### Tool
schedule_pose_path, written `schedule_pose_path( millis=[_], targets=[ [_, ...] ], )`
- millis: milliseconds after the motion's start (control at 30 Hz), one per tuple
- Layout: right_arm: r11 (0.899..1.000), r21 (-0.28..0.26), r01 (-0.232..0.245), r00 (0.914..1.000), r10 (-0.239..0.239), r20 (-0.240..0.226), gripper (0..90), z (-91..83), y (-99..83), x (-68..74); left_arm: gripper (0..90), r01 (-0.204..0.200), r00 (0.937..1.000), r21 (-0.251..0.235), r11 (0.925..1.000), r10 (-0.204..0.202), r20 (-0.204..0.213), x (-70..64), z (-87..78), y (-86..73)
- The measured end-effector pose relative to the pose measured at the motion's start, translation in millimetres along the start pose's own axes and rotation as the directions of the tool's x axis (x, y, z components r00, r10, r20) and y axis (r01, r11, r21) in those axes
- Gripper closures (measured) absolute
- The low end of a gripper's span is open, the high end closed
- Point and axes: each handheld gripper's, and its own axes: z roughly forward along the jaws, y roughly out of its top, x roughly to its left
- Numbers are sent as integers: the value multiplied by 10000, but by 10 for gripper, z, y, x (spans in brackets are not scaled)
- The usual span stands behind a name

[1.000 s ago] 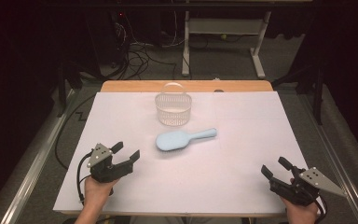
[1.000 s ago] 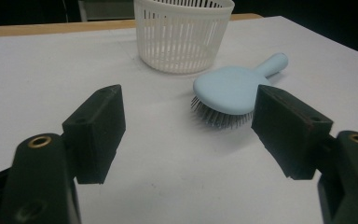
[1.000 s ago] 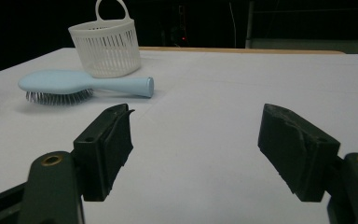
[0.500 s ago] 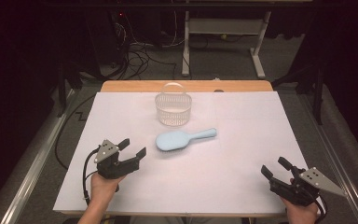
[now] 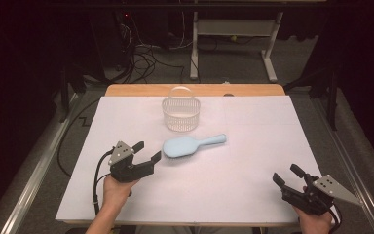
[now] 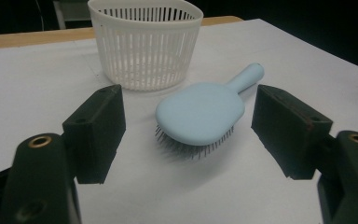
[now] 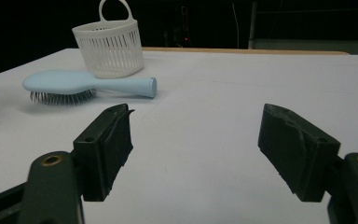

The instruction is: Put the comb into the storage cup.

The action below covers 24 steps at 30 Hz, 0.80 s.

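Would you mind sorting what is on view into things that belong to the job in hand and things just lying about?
In the job:
- hairbrush, bristles down, just ahead of the open left gripper
- white basket just behind it

Lying about:
- right gripper, open, idle at the near edge
- cables on the floor

A white-topped table (image 5: 253,190) carries a pale blue hairbrush (image 5: 190,146), bristles down, and a seemingly empty white basket (image 5: 180,113).
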Motion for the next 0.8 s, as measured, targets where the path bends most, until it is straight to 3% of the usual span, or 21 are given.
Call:
schedule_pose_path(
  millis=[333,800],
  targets=[
    [10000,6,-18,10000,18,-33,263,1,-1,-5,253,-377,9987,192,9991,370,345,-121,179,98],
    [10000,-3,-30,10000,30,-63,263,0,-1,-6,252,-523,9969,398,9978,498,613,-234,402,192]
  ],
)
